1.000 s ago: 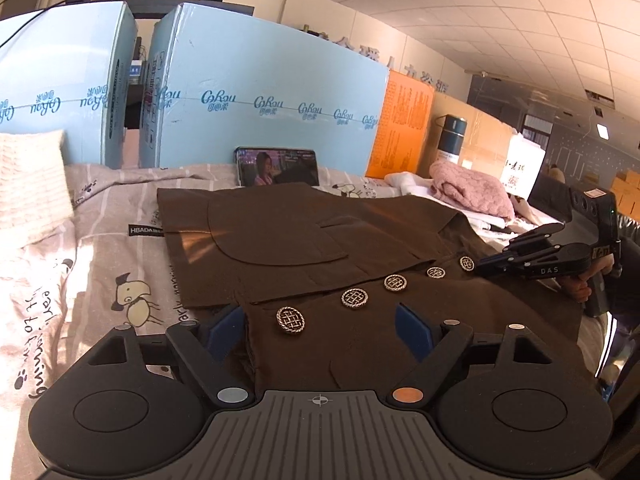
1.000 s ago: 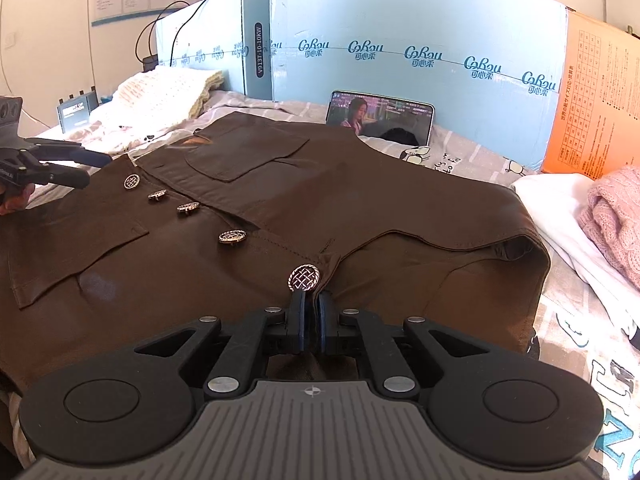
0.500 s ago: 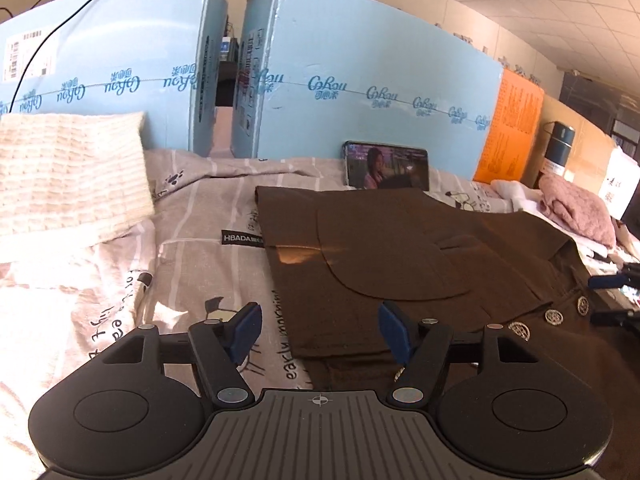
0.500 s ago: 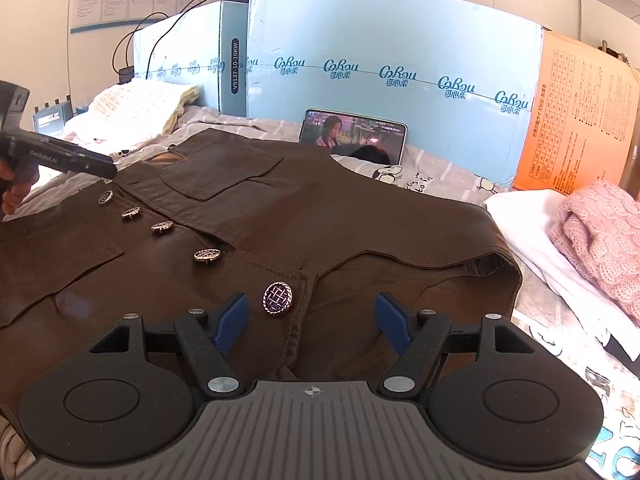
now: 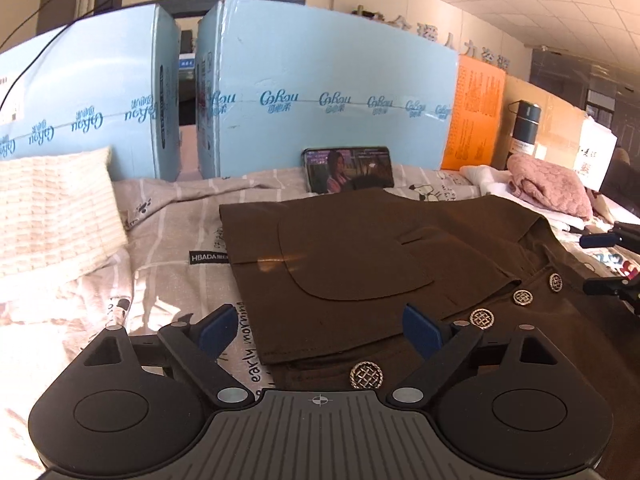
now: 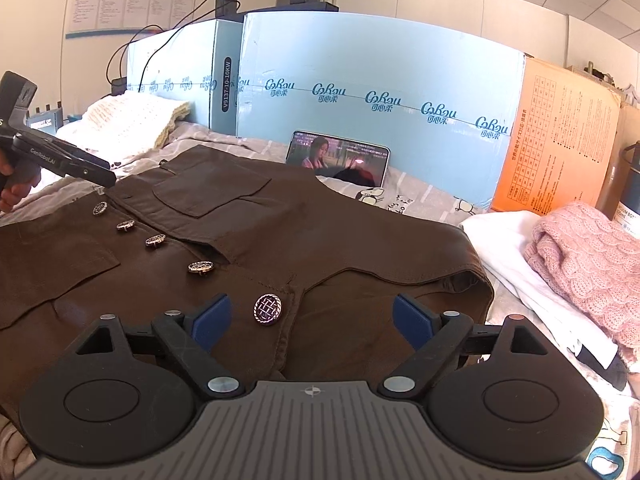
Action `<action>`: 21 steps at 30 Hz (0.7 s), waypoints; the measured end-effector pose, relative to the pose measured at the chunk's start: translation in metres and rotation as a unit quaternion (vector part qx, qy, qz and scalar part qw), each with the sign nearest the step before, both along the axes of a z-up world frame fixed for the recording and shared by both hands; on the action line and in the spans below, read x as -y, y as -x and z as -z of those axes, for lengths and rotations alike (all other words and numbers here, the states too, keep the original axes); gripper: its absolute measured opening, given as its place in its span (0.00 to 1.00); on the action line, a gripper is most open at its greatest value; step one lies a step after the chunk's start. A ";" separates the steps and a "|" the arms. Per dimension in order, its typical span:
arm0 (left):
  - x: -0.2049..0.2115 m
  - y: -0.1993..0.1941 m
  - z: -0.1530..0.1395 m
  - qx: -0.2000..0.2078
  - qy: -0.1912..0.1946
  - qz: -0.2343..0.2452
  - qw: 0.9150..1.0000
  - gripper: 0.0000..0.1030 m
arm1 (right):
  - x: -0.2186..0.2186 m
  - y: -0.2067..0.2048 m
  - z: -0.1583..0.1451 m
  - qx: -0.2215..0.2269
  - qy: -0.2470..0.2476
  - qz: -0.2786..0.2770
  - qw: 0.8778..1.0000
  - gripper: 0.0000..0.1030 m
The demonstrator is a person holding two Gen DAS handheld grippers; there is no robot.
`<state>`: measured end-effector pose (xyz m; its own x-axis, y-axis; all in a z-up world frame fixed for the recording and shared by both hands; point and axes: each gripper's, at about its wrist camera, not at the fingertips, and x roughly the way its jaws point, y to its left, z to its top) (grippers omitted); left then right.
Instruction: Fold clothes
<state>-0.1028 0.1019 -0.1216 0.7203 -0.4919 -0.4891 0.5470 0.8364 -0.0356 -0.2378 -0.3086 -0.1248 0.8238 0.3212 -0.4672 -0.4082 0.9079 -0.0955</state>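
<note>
Warm daylight flooded the scene from the left, and bright patches burned out detail on the printed bedsheet (image 5: pixel 168 280) and the cream knit blanket (image 5: pixel 48 200). The brown jacket (image 6: pixel 320 232) sat darker, and a small glint marked its fabric. Both fisheye views bowed the blue cartons (image 6: pixel 380 92) and ceiling lines, and black vignetting clipped the corners. Focus held sharp throughout, with no motion blur visible.

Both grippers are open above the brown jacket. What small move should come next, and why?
Probably lower the left gripper onto the near edge of the brown jacket. Its fingers are opening and hold nothing, the right gripper likewise, and the jacket lies only partly folded.
</note>
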 end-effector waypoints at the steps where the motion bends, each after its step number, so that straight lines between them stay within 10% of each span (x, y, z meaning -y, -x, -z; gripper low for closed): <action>1: -0.001 0.013 -0.002 0.024 -0.008 0.029 0.999 0.98 | -0.001 0.004 -0.001 0.003 0.000 -0.003 1.000 0.91; 13: -0.003 0.127 -0.002 0.071 -0.063 0.254 0.962 1.00 | -0.018 0.066 0.000 -0.004 0.027 -0.064 0.998 1.00; 21: 0.010 0.145 0.017 0.060 -0.131 0.263 0.954 1.00 | -0.026 0.092 0.005 -0.013 0.006 -0.093 0.996 1.00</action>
